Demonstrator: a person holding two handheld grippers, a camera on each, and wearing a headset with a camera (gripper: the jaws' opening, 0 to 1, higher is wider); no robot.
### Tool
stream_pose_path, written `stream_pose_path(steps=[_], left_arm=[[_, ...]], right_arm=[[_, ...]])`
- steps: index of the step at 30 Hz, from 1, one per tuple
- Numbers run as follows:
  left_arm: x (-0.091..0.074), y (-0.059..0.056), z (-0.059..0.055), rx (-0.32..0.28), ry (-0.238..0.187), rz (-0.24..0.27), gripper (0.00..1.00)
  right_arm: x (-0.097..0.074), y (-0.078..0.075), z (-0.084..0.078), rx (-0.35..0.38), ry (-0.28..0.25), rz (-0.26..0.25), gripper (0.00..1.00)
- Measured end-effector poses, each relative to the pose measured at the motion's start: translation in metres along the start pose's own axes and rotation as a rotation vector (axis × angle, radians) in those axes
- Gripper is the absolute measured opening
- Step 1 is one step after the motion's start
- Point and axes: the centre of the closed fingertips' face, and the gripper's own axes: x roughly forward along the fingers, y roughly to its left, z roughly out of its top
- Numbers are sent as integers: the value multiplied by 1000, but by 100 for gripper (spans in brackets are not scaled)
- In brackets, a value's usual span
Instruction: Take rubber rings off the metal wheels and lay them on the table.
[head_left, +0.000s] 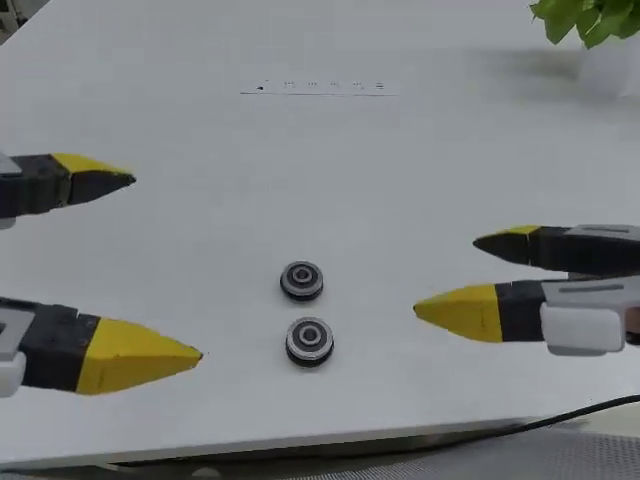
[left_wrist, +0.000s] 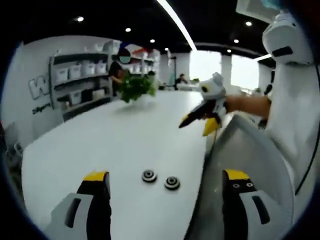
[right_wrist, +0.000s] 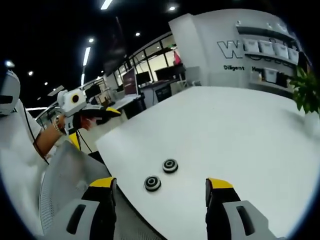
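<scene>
Two metal wheels lie flat on the white table (head_left: 300, 180) at the middle of the head view. The far wheel (head_left: 301, 281) sits at 12 o'clock of the near wheel (head_left: 309, 341), just beside it and not touching. Each wheel carries a dark band round its rim, taken here to be its rubber ring (head_left: 309, 360); no ring is off yet.

The left gripper (head_left: 166, 267) hovers at 9 o'clock of the pair and the right gripper (head_left: 445, 276) at 3 o'clock. Both are clear of the wheels, with jaws spread wide and nothing between them. A potted plant (head_left: 590, 20) stands at the 1 o'clock corner and a faint label strip (head_left: 318, 88) lies at 12 o'clock, both well apart from the work.

The step in hand appears to be the first approach. The jaws are much wider than a wheel, so they should probably be narrowed before descending. Take one wheel only, or the other may be knocked. A flat wheel on a smooth top is likely to slide, so one gripper should hold the metal body steady. The other should then pinch the ring alone at its outer edge, peel it over the rim, and set it on bare table away from both wheels.
</scene>
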Motion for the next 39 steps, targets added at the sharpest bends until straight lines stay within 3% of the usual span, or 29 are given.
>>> stream_pose_path(steps=[3,5,10,14,18,19,20,22,25,29,30,31,36,39], left_arm=[[5,3,8,71,10,-15,93],[9,5,13,82,3,-22,92],[23,7,21,126,-13,-71,86],[41,18,25,121,-35,-81,91],[57,28,29,94,-79,-92,89],[59,30,30,86,-90,-90,88],[63,35,33,59,-131,-74,87],[69,44,29,22,-162,-47,85],[74,50,19,-4,-178,-24,80],[81,45,1,-49,-185,-24,71],[81,44,-2,-70,-190,-24,68],[82,43,-5,-75,-191,-23,64],[90,39,-18,-77,-163,-27,54],[96,33,-25,-94,-155,-41,52]], right_arm=[[6,1,13,-13,-13,5,69],[12,7,19,-49,-8,33,65],[33,15,33,-121,1,46,59],[54,23,36,-177,34,91,52],[69,23,37,-191,25,121,48],[74,24,35,-193,23,128,48],[76,24,34,-195,22,131,48],[81,22,27,-188,22,142,46],[86,18,17,-173,25,145,46],[90,11,-3,-147,58,141,43],[90,11,-11,-154,92,145,42],[90,10,-23,-199,157,151,42],[99,14,-52,-279,258,183,39],[103,20,-61,-296,283,208,35]])
